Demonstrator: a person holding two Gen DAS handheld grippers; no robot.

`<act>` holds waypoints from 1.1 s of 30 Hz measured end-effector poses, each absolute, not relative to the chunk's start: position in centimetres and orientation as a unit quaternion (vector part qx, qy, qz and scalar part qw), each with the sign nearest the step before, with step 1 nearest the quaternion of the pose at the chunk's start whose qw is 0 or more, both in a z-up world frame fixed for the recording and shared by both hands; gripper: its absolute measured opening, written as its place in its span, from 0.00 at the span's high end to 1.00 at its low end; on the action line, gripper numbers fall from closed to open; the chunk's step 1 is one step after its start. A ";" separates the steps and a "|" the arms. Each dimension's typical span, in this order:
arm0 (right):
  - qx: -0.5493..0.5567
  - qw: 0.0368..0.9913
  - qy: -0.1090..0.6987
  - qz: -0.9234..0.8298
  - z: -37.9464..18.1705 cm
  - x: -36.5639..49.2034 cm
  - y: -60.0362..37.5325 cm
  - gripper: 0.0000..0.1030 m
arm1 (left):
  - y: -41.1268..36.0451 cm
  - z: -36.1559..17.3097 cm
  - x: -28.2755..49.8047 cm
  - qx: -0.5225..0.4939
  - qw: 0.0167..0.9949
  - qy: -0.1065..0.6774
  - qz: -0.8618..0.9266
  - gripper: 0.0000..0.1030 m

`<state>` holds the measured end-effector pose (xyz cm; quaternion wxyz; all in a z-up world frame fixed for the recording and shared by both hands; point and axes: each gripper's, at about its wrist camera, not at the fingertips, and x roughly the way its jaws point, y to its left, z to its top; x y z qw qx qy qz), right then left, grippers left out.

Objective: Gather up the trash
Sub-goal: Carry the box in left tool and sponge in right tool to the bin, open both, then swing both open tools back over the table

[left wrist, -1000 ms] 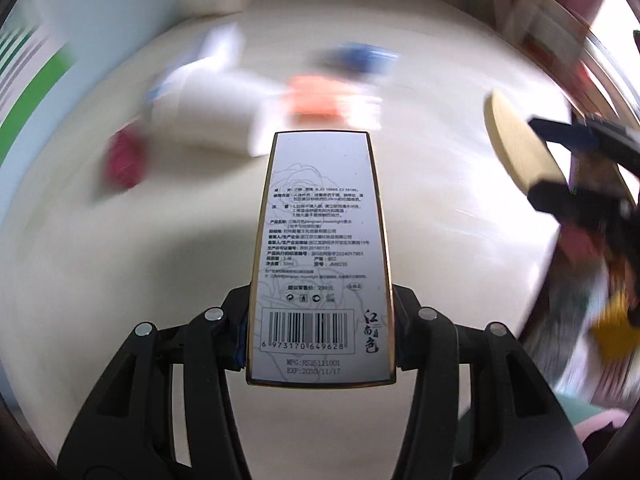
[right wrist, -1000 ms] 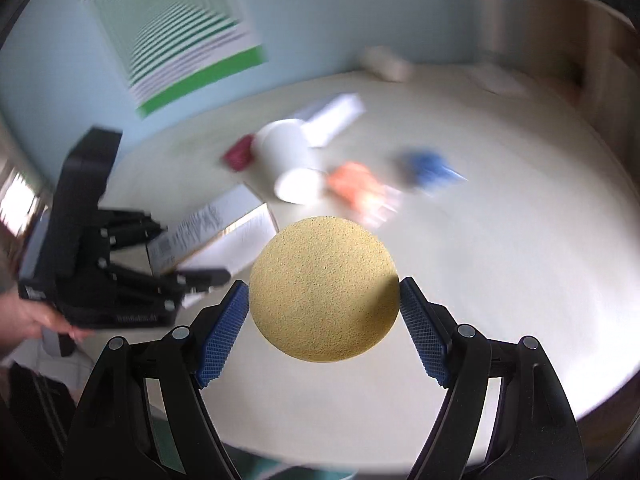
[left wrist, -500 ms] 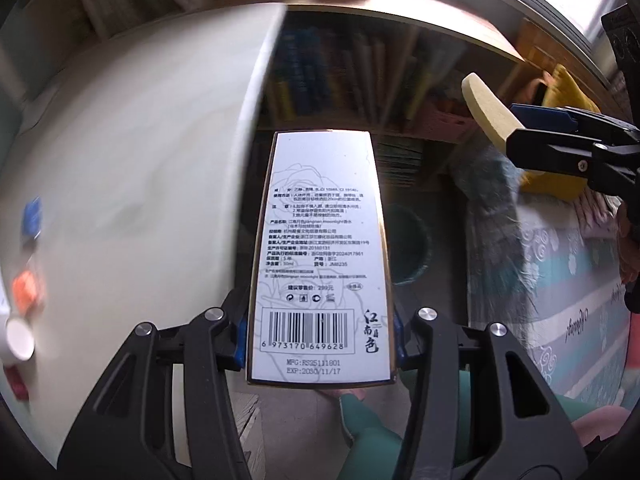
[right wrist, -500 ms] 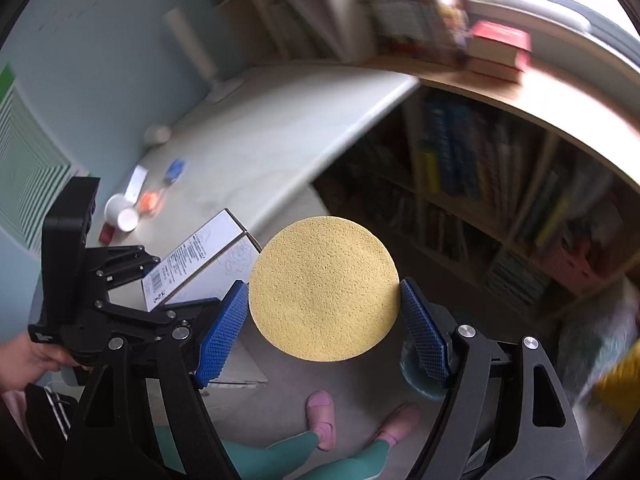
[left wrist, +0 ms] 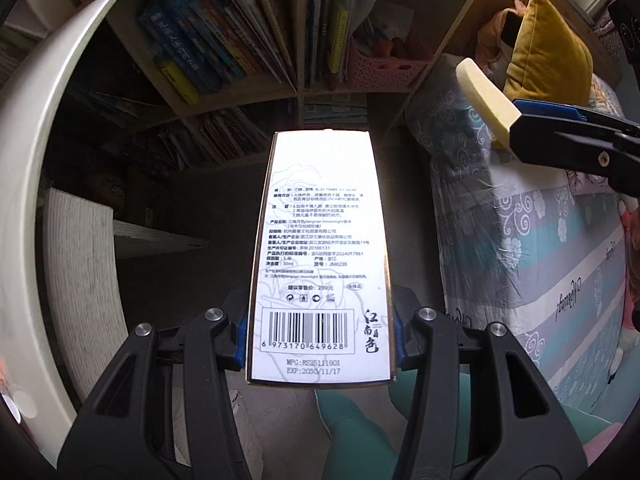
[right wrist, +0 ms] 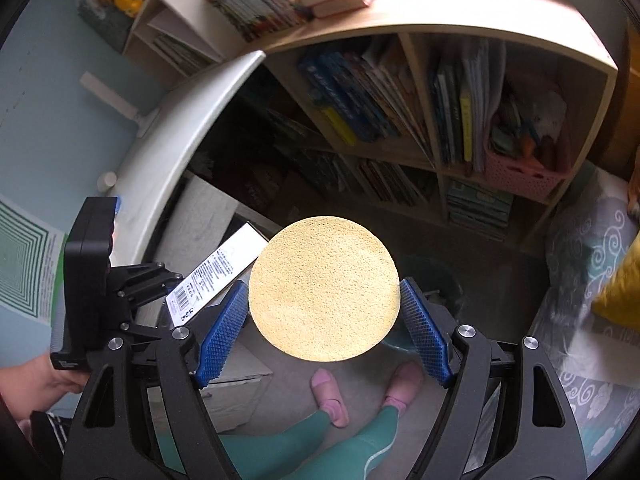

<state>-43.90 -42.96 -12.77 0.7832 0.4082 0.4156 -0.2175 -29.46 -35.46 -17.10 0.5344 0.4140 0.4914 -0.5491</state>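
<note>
Left wrist view: the left gripper [left wrist: 320, 332] is clamped narrow on a tall white box [left wrist: 320, 256], its blue pads pressing the box's two long sides near the barcode end, the box jutting forward toward 12 o'clock. At 2 o'clock the right gripper [left wrist: 576, 140] shows edge-on, holding a sponge [left wrist: 480, 92] by its rim. Behind, a bookshelf [left wrist: 248, 48] fills 11 to 1 o'clock, a patterned bed [left wrist: 540, 240] runs from 3 to 5 o'clock, and the white desk [left wrist: 24, 200] edge curves along 9 o'clock.

In the right wrist view the right gripper [right wrist: 324, 320] stands wide, its pads bearing on opposite edges of the round yellow sponge [right wrist: 324, 288] at the centre. The left gripper [right wrist: 108, 292] with the box [right wrist: 224, 268] sits at 9 o'clock. A dark green bin [right wrist: 436, 280] on the floor peeks out just past the sponge at 3 o'clock, mostly hidden by it. The person's feet [right wrist: 328, 392] in pink slippers are at 6 o'clock.

Both pieces of trash are gripped and off the desk, so the step in hand looks like the carry to the bin. Next, each gripper needs to come over the bin's mouth before letting go; the long box probably wants to go in end first.
</note>
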 end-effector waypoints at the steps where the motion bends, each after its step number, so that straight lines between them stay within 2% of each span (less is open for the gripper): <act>1: 0.412 0.781 0.417 -0.217 -13.2 -44.0 -43.5 0.25 | -35.9 -17.3 -29.8 0.417 0.537 0.487 -0.548 0.54; 2: 0.413 0.779 0.419 -0.218 -13.5 -44.0 -44.0 0.25 | -36.2 -17.3 -29.8 0.417 0.539 0.485 -0.548 0.52; 4: 0.423 0.768 0.427 -0.222 -14.4 -44.2 -45.1 0.24 | -37.3 -17.9 -30.2 0.424 0.543 0.483 -0.540 0.22; 5: 0.427 0.762 0.432 -0.225 -14.9 -44.3 -45.6 0.21 | -37.8 -18.1 -30.5 0.421 0.546 0.482 -0.541 0.19; 10: 0.441 0.748 0.439 -0.232 -16.0 -45.0 -47.0 0.18 | -39.6 -19.6 -31.5 0.435 0.540 0.488 -0.530 0.18; 17: 0.440 0.751 0.435 -0.230 -15.7 -45.3 -47.2 0.18 | -38.1 -19.3 -30.5 0.428 0.553 0.497 -0.514 0.18; 33: 0.402 0.791 0.420 -0.192 -11.9 -40.2 -45.0 0.18 | -32.6 -15.5 -25.6 0.366 0.614 0.500 -0.488 0.18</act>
